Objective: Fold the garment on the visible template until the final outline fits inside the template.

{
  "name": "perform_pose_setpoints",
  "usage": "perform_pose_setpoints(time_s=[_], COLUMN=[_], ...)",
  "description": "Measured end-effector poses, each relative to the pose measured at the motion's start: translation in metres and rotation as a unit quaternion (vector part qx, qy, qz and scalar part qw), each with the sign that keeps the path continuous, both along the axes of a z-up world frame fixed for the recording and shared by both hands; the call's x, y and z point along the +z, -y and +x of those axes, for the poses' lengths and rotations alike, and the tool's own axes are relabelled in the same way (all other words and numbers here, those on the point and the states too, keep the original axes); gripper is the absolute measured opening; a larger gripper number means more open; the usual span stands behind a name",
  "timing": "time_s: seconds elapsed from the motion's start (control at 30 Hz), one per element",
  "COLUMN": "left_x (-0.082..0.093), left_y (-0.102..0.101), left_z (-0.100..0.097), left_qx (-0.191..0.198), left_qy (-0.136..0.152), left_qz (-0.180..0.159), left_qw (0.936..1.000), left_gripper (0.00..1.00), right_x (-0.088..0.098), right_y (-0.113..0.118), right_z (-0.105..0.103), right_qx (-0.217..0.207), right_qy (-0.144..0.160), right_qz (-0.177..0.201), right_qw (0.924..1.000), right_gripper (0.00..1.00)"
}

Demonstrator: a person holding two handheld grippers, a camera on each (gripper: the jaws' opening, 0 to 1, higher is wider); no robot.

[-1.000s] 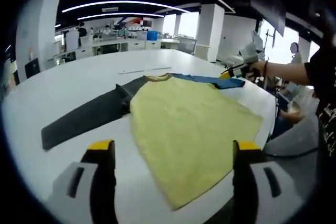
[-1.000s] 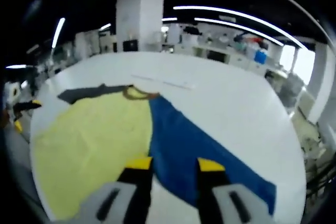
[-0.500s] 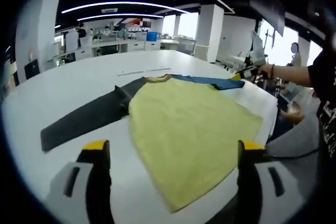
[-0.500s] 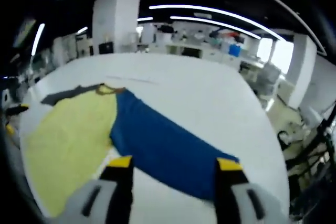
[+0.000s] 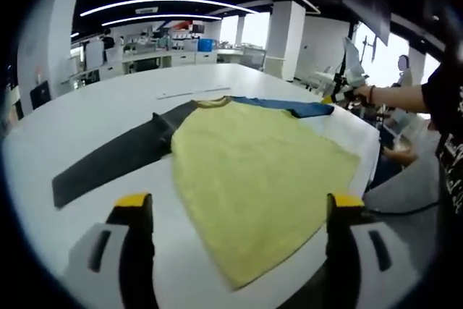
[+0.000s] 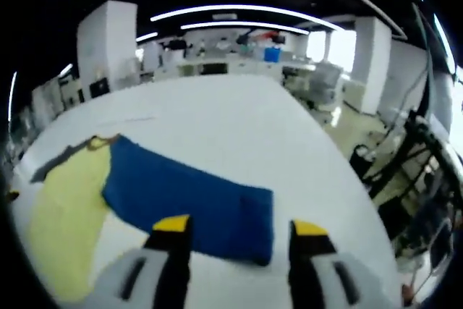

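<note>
Yellow shirt (image 5: 253, 179) lies flat on your white table (image 5: 108, 106), ahead between your left gripper's (image 5: 235, 211) wide jaws. Your right gripper (image 6: 235, 226) gapes, seemingly empty, over the blue sleeve (image 6: 188, 204).

Open-plan lab, white pillar (image 5: 283, 38), curved ceiling light strips (image 6: 239, 10), bright windows (image 5: 385, 61), distant workbenches (image 5: 155, 57), pale floor (image 6: 362, 132)

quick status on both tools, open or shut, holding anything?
Left tool: open, holding nothing, jaws spread wide over the yellow fabric garment body.
Right tool: open, holding nothing, jaws parted at the near edge of the blue fabric sleeve.
</note>
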State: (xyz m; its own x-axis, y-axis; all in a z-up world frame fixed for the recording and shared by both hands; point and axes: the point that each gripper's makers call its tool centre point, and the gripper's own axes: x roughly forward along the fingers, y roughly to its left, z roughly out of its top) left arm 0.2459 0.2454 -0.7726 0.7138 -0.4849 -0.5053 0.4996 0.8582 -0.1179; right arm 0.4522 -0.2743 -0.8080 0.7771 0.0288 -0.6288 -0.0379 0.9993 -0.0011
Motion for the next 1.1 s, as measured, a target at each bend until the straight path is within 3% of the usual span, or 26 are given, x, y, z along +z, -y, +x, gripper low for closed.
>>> perform_pose_setpoints(time_s=[0.2, 0.37, 0.5, 0.6, 0.8, 0.87, 1.1], left_x=[0.002, 0.001, -0.002, -0.004, -0.003, -0.003, -0.001], left_y=[-0.001, -0.003, -0.010, -0.013, -0.014, -0.014, -0.015], left_z=[0.001, 0.000, -0.001, -0.002, -0.003, -0.003, -0.004], left_qx=[0.006, 0.003, 0.005, 0.005, 0.008, 0.010, 0.012], left_qy=[0.003, 0.001, -0.001, -0.003, -0.005, -0.005, -0.002], left_qz=[0.000, 0.006, 0.007, 0.013, 0.016, 0.016, 0.013], left_qw=[1.0000, 1.0000, 1.0000, 0.9999, 0.9998, 0.9998, 0.9998], left_gripper=[0.97, 0.97, 0.96, 0.96, 0.95, 0.95, 0.95], right_x=[-0.005, -0.019, -0.020, -0.023, -0.020, -0.012, 0.001], right_y=[-0.003, 0.006, 0.001, 0.009, 0.008, -0.002, -0.014], right_z=[-0.005, -0.008, -0.017, -0.014, -0.007, -0.013, 0.000], right_qx=[-0.013, -0.037, -0.057, -0.063, -0.057, -0.048, -0.014], right_qy=[-0.011, -0.037, -0.036, -0.036, -0.030, -0.027, -0.015], right_qz=[0.004, 0.009, 0.031, 0.024, 0.023, 0.017, 0.008], right_qw=[0.9998, 0.9986, 0.9972, 0.9971, 0.9977, 0.9983, 0.9998], right_gripper=[0.34, 0.22, 0.15, 0.05, 0.00, 0.00, 0.00])
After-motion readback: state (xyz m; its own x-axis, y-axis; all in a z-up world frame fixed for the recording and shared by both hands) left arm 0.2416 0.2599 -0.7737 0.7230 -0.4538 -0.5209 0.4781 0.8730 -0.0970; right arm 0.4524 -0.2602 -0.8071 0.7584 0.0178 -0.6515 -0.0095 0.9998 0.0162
